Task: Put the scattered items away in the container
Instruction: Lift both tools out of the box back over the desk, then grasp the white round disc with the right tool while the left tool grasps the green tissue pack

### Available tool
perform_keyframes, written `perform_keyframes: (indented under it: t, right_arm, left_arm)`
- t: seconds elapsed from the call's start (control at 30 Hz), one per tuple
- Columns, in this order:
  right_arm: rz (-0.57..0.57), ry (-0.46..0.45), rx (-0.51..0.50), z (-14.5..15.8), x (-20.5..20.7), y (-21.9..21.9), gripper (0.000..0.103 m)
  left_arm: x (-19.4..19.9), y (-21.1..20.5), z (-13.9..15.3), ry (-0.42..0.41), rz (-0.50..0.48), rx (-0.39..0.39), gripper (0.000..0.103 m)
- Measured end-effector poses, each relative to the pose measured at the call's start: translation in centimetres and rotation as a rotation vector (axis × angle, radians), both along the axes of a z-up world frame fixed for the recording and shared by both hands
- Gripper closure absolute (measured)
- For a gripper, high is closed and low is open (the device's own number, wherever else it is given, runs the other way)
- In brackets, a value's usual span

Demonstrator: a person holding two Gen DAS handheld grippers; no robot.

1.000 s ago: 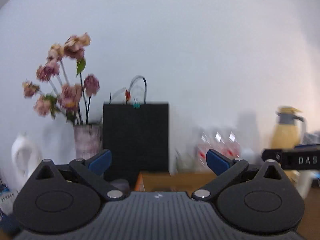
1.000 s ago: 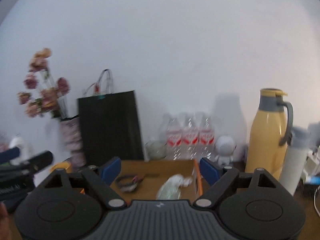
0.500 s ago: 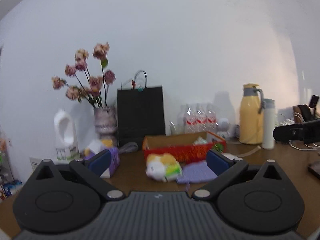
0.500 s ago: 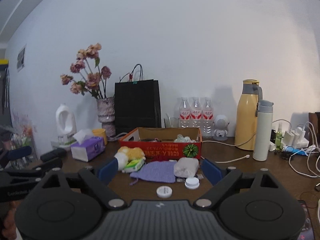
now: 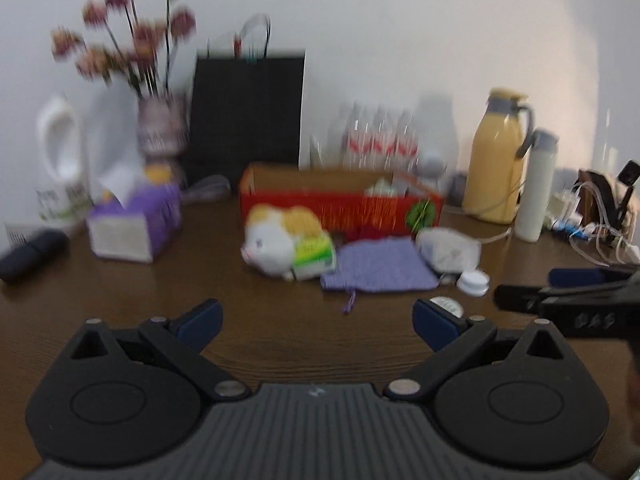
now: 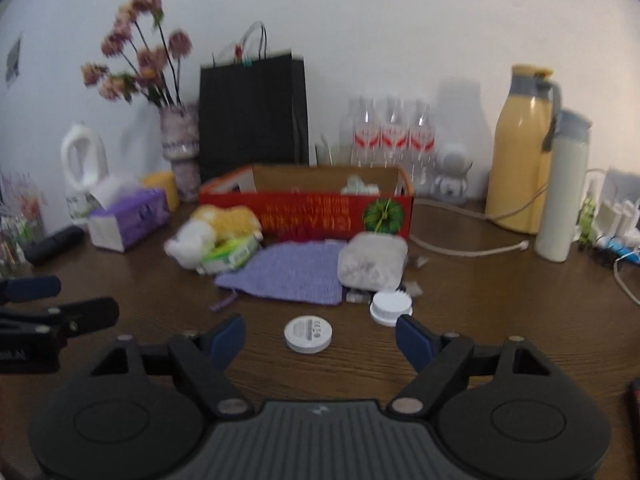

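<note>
Purple tissue box (image 6: pixel 130 216) sits at the left, clear of the clutter. Next comes a white-and-orange plush toy (image 6: pixel 212 230) lying on a green packet (image 6: pixel 230 254), then a lilac knitted pouch (image 6: pixel 292 274), a grey lumpy bag (image 6: pixel 372 262) and two white round lids (image 6: pixel 308 334), all strewn just before the red cardboard box (image 6: pixel 320 216) meant to take them. The left gripper (image 5: pixel 316 320) hangs with jaws apart, empty. The right gripper (image 6: pixel 320 338), jaws apart though just narrowing, frames the nearer lid, likely its first pick.

Plush toy (image 6: pixel 208 232), purple cloth (image 6: pixel 292 272) and 2 white lids (image 6: pixel 308 334) lie before the red box (image 6: pixel 320 216).
</note>
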State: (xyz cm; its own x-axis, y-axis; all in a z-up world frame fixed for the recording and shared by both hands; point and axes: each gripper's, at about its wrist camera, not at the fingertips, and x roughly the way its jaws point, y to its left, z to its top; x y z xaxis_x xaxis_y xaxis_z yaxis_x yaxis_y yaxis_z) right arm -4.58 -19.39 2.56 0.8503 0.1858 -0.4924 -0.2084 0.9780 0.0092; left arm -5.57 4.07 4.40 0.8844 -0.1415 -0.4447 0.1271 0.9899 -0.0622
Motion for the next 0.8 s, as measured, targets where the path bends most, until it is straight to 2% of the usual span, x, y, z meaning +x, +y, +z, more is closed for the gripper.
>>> perform_keyframes:
  t: [0.13, 0.2, 0.23, 0.27, 0.37, 0.43, 0.5, 0.57, 0.6, 0.67, 0.7, 0.73, 0.77, 0.8]
  right_arm:
    - [0.030, 0.107, -0.046, -2.7, 4.8, 1.6, 0.039]
    - [0.055, 0.133, -0.062, -3.4, 6.1, 2.4, 0.055]
    - [0.062, 0.132, -0.073, -3.7, 6.4, 2.8, 0.058]
    - [0.068, 0.121, -0.075, -3.8, 6.5, 3.0, 0.065]
    - [0.089, 0.118, -0.107, -3.7, 6.5, 3.6, 0.065]
    - [0.098, 0.121, -0.097, -3.6, 6.6, 3.5, 0.065]
    - [0.096, 0.122, -0.059, -3.6, 6.6, 2.9, 0.065]
    - [0.102, 0.123, -0.047, -3.5, 6.6, 2.7, 0.065]
    - [0.101, 0.125, -0.043, -3.5, 6.6, 2.6, 0.065]
    - [0.105, 0.126, -0.042, -3.4, 6.5, 2.5, 0.065]
    - [0.104, 0.127, -0.038, -3.4, 6.6, 2.5, 0.065]
    - [0.105, 0.128, -0.034, -3.4, 6.6, 2.4, 0.065]
    - [0.105, 0.129, -0.030, -3.4, 6.7, 2.4, 0.065]
    - [0.105, 0.130, -0.028, -3.4, 6.8, 2.4, 0.065]
  left_arm:
    - [3.6, 0.1, -0.6, 0.035, 0.010, 0.011, 0.000]
    - [5.0, 0.0, -0.9, 0.052, -0.003, 0.008, 0.000]
    - [5.7, -0.1, -1.0, 0.063, -0.006, 0.008, 0.004]
    - [6.3, -0.3, -0.9, 0.074, -0.015, 0.002, 0.011]
    - [9.1, -1.4, -0.2, 0.076, -0.094, -0.020, 0.030]
    - [12.0, -2.7, 0.3, 0.061, -0.121, 0.023, 0.033]
    - [15.1, -3.8, 0.2, 0.061, -0.100, 0.083, 0.034]
    - [17.9, -4.2, -0.9, 0.102, -0.062, 0.136, 0.023]
    - [19.0, -4.1, -1.8, 0.126, -0.050, 0.159, 0.022]
    - [19.6, -3.8, -3.0, 0.108, -0.026, 0.201, 0.025]
    - [19.8, -3.5, -3.2, 0.137, -0.035, 0.189, 0.029]
    - [20.2, -3.0, -3.4, 0.191, -0.053, 0.135, 0.038]
    - [20.5, -2.6, -3.6, 0.243, -0.070, 0.072, 0.039]
    - [20.5, -2.4, -3.7, 0.254, -0.075, 0.048, 0.041]
